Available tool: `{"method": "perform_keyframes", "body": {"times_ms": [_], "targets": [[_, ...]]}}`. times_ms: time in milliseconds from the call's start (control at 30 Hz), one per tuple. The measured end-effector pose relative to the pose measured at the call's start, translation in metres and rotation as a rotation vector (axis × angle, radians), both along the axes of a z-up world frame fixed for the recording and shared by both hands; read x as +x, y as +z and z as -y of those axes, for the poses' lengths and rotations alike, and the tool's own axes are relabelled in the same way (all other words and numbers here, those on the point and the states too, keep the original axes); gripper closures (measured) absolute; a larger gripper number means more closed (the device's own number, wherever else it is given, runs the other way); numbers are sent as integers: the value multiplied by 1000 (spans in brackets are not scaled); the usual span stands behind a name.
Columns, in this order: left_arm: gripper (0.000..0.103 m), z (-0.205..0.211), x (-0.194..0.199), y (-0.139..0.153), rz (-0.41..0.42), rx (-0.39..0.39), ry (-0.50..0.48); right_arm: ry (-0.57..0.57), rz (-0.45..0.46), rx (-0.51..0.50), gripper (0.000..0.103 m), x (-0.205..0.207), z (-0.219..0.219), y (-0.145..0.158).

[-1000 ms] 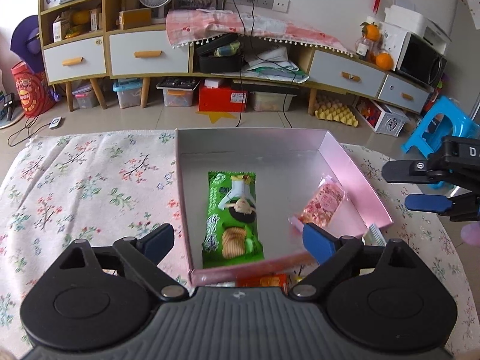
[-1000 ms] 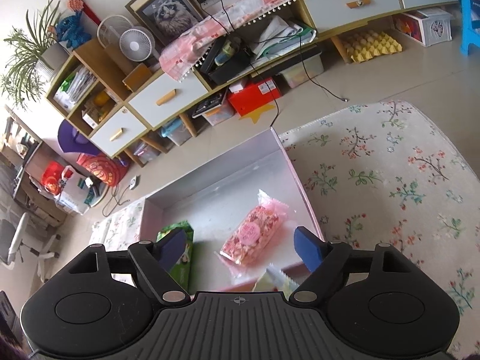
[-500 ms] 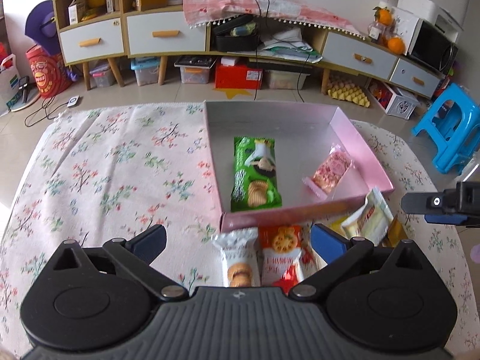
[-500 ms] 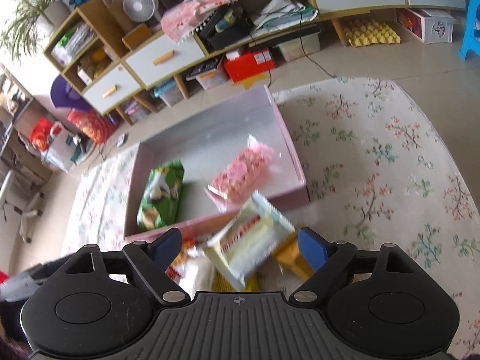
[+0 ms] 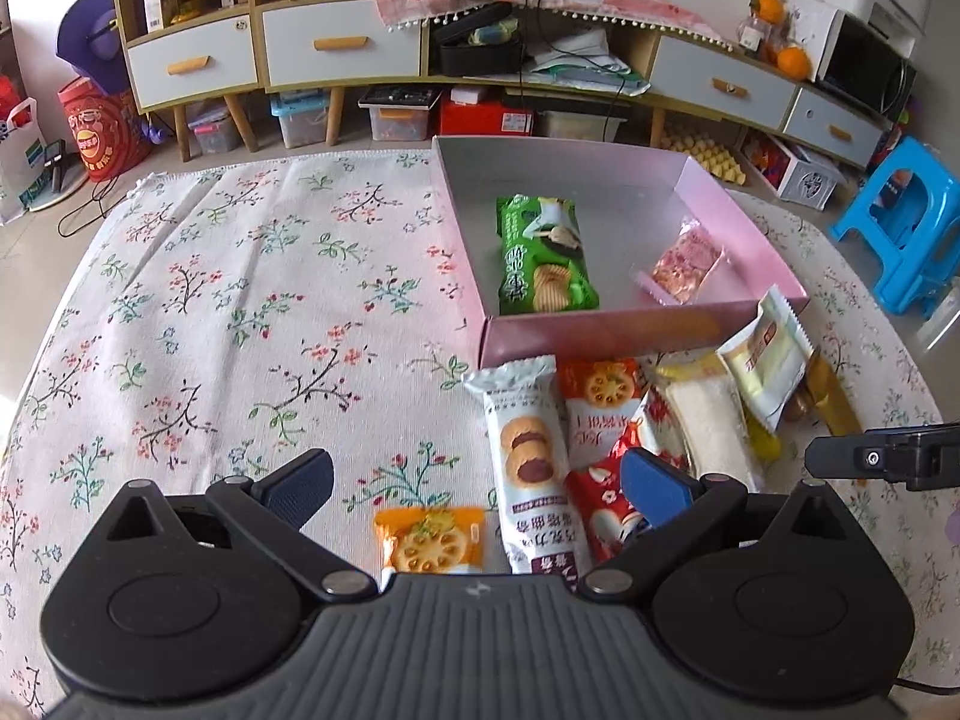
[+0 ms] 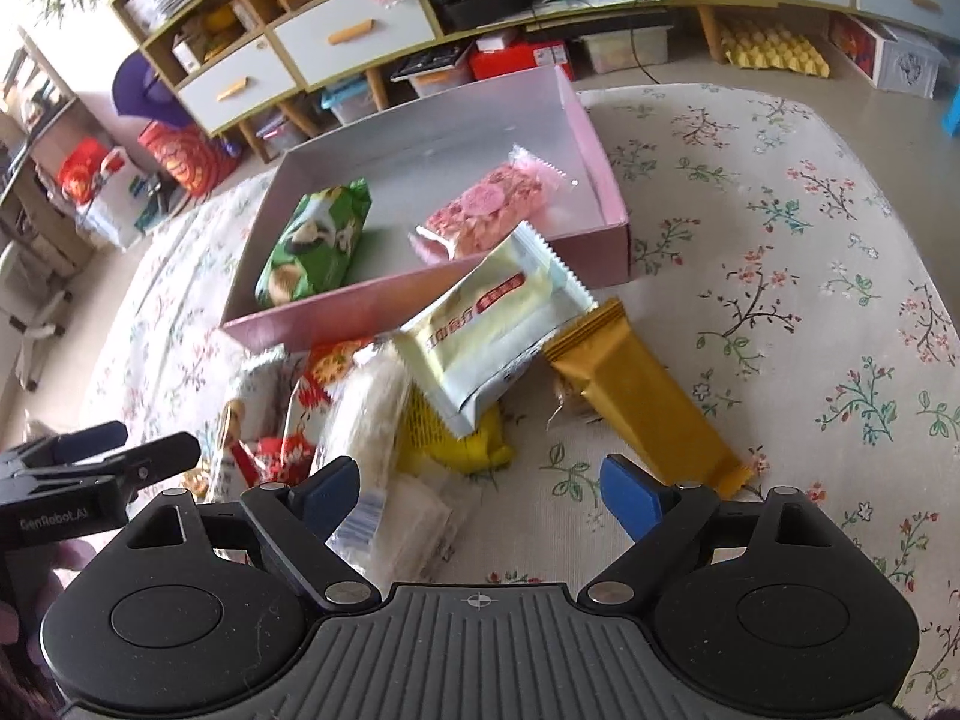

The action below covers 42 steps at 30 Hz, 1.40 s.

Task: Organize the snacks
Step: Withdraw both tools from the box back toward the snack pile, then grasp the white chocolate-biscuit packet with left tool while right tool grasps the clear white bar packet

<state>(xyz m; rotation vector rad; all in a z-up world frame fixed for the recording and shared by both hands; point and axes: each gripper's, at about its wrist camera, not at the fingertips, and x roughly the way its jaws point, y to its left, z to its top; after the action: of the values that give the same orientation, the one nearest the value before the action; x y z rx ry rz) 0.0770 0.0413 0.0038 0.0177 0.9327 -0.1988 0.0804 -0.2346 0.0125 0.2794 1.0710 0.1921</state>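
Observation:
A pink box [image 5: 606, 333] [image 6: 600, 144] on the flowered cloth holds a green biscuit pack [image 5: 543, 258] [image 6: 315, 243] and a pink snack bar [image 5: 684, 258] [image 6: 486, 207]. In front of it lies a pile of snacks: a white jam-biscuit pack [image 5: 528, 450], a red-orange pack [image 5: 600, 414], a cream pack [image 5: 765, 354] [image 6: 498, 324], a gold bar [image 6: 648, 399], a yellow pack [image 6: 462, 444]. A small orange pack [image 5: 429, 540] lies between the fingers of my left gripper [image 5: 477, 480], which is open and empty. My right gripper [image 6: 480, 483] is open and empty over the pile.
The table's flowered cloth [image 5: 228, 312] stretches left of the box. Behind the table stand a low cabinet with drawers [image 5: 336, 48], storage bins on the floor and a blue stool [image 5: 906, 222] at the right. The right gripper's arm [image 5: 888, 459] shows at the right edge.
Both grippers have pulled back from the box toward the near edge of the table. The snack pile in front of the box has come into view. Both stayed open.

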Motion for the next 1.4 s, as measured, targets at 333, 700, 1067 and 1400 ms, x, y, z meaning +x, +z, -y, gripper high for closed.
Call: {"method": "perform_keyframes", "body": {"times_ms": [333, 700, 1067, 1400], "targets": [[27, 1, 0, -16, -54, -77, -22, 104, 27, 12, 14, -1, -31, -10], [55, 8, 0, -25, -100, -104, -61, 178, 80, -58, 18, 0, -61, -17], [62, 8, -1, -27, -117, -89, -85, 191, 119, -175, 48, -2, -66, -18], [75, 7, -2, -24, -119, -104, -86, 171, 103, -122, 69, 1, -54, -14]]}}
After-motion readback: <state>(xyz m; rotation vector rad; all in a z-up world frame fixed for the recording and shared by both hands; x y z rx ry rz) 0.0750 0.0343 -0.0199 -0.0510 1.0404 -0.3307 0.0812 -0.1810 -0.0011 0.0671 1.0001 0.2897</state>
